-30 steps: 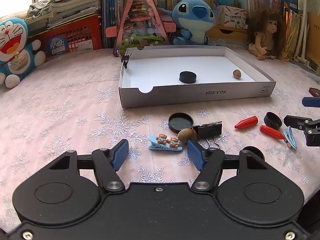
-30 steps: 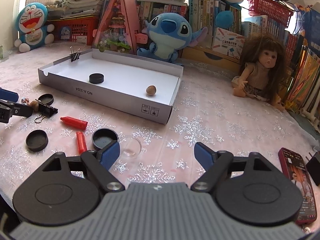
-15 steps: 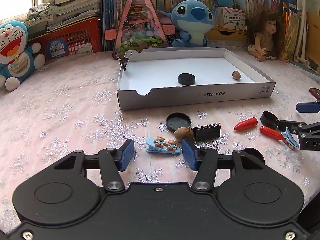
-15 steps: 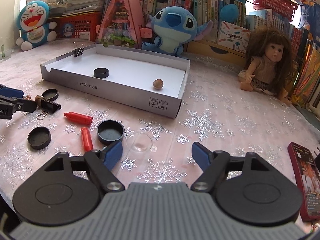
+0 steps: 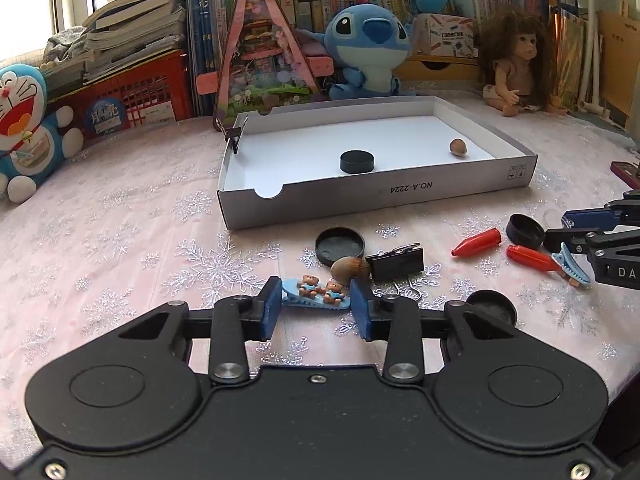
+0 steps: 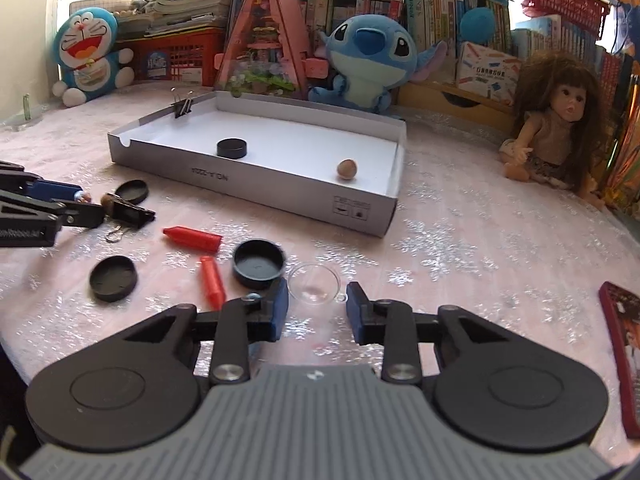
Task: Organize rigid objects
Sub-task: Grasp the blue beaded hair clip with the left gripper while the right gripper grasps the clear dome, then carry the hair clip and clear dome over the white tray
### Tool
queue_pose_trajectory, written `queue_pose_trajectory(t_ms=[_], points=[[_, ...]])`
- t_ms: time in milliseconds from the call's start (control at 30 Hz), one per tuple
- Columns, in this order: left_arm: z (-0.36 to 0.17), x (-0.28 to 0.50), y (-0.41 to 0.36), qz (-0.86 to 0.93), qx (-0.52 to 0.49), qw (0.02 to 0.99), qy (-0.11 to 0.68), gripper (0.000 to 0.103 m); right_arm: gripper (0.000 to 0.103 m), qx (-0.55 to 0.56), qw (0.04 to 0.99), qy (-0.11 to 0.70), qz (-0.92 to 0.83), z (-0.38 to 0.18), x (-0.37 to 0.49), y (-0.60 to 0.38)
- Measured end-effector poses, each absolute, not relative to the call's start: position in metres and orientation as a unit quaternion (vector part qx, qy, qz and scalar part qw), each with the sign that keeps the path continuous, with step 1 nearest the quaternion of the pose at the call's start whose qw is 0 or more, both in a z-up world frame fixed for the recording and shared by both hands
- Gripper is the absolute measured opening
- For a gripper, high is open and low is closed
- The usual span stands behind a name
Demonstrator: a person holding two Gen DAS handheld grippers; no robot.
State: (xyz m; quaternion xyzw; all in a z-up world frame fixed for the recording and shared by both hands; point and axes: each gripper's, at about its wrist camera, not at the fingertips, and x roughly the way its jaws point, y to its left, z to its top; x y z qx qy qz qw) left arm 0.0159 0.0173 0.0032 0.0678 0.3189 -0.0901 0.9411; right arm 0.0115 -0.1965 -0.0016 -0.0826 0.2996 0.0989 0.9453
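Observation:
My left gripper (image 5: 316,307) is open, its fingers on either side of a blue hair clip with two little bears (image 5: 318,291) lying on the tablecloth. A brown nut (image 5: 349,268) and a black binder clip (image 5: 397,263) lie just beyond it. My right gripper (image 6: 316,309) is open, its fingers on either side of a clear plastic cup (image 6: 314,282). The white cardboard tray (image 5: 460,186) holds a black cap (image 5: 357,161) and a nut (image 5: 457,146); it also shows in the right wrist view (image 6: 288,190).
Two red crayon-like caps (image 6: 193,239) (image 6: 212,281), black lids (image 6: 259,263) (image 6: 113,278) (image 5: 339,241) and another blue clip (image 5: 570,265) lie scattered. A phone (image 6: 624,356) lies at right. Plush toys, a doll (image 6: 556,138) and books line the back.
Both grippers have moved forward and down and narrowed. The left now has the blue bear clip between its fingers, the right has the clear cup between its fingers.

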Motion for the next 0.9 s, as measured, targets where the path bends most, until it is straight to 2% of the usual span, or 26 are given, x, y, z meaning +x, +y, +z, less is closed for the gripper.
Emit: queue_pose_trajectory(t_ms=[367,900], points=[[0.03,0.027,0.029,-0.084,0.031,0.948,0.305,0.035,0.038,-0.067,0.953,0.284,0.084,0.018,0.02,-0.206],[0.053,0.093,0.013,-0.08,0.01,0.951,0.298,0.035,0.038,-0.052,0.961,0.259,0.079,0.043,0.072,-0.195]])
